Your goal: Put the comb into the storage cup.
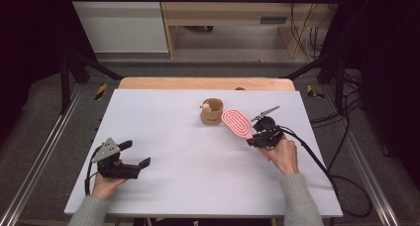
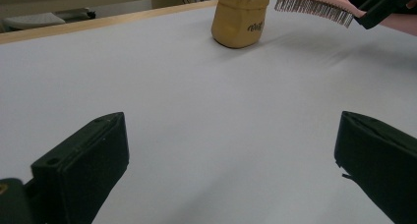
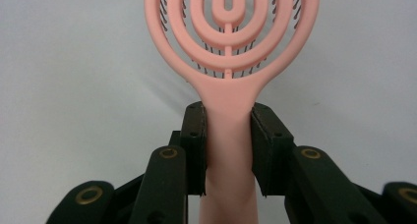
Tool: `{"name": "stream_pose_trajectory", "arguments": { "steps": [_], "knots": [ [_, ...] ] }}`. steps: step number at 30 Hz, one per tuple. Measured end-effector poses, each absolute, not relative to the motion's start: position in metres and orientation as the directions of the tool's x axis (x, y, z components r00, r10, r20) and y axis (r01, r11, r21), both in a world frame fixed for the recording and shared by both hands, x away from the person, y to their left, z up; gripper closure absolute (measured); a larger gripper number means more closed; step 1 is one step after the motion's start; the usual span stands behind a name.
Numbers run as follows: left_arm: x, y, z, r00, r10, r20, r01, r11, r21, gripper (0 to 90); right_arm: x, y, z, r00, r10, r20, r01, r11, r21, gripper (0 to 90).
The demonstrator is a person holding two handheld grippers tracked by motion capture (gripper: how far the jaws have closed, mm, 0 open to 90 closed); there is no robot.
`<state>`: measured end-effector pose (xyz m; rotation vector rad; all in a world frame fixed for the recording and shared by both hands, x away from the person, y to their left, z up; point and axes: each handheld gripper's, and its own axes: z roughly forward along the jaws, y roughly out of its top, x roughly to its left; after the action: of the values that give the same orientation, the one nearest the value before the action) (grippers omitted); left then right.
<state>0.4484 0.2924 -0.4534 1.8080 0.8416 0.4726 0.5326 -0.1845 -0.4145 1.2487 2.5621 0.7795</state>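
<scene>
Left gripper (image 1: pixel 130 154): parked low on the near left of the counter (image 1: pixel 173 161), jaws spread wide, nothing between them; likely kept idle and out of the way while the other hand works.
Ahead of the left jaws: bare counter (image 2: pixel 206 116), then, far off and a little right of their midline, the tan pouch (image 2: pixel 240 17), upright.
Tan pouch: stands alone at mid-counter (image 1: pixel 212 111), mouth up, something pale at its rim; probably the place meant for the brush.
Pink brush: head (image 1: pixel 237 124) just right of the pouch, close to it; contact cannot be told from above.
Right gripper (image 1: pixel 253 140): jaws clenched on the pink brush handle (image 3: pixel 229 135), one on each flat side, head pointing straight out beyond the tips; grip at the neck likely gives control of the head's tilt.
Left gripper view adds: brush (image 2: pixel 314 3) raised off the counter, bristles facing down, shadow beneath it.
Right gripper view adds: looped open-work back of the brush head, dark bristles visible through the gaps, handle centred between the jaws.
High view adds: overall layout, with both hands well apart.
</scene>
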Motion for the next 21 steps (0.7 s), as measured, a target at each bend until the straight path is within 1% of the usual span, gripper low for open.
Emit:
{"name": "stream_pose_trajectory", "arguments": {
  "steps": [6, 12, 21],
  "knots": [
    [0.448, 0.292, -0.454, 0.676, 0.733, -0.068, 0.326, -0.215, 0.92, 0.0, 0.524, -0.192, -0.411, -0.635, 0.77, 0.062, 0.649, 0.488, 0.584, 70.3],
    [0.448, 0.292, -0.454, 0.677, 0.733, -0.068, 0.327, -0.216, 0.92, 0.0, 0.518, -0.193, -0.408, -0.638, 0.768, 0.059, 0.63, 0.477, 0.613, 70.3],
    [0.449, 0.291, -0.454, 0.674, 0.735, -0.07, 0.33, -0.216, 0.919, 0.0, 0.509, -0.192, -0.404, -0.67, 0.74, 0.054, 0.572, 0.47, 0.672, 70.3]
  ]
}}
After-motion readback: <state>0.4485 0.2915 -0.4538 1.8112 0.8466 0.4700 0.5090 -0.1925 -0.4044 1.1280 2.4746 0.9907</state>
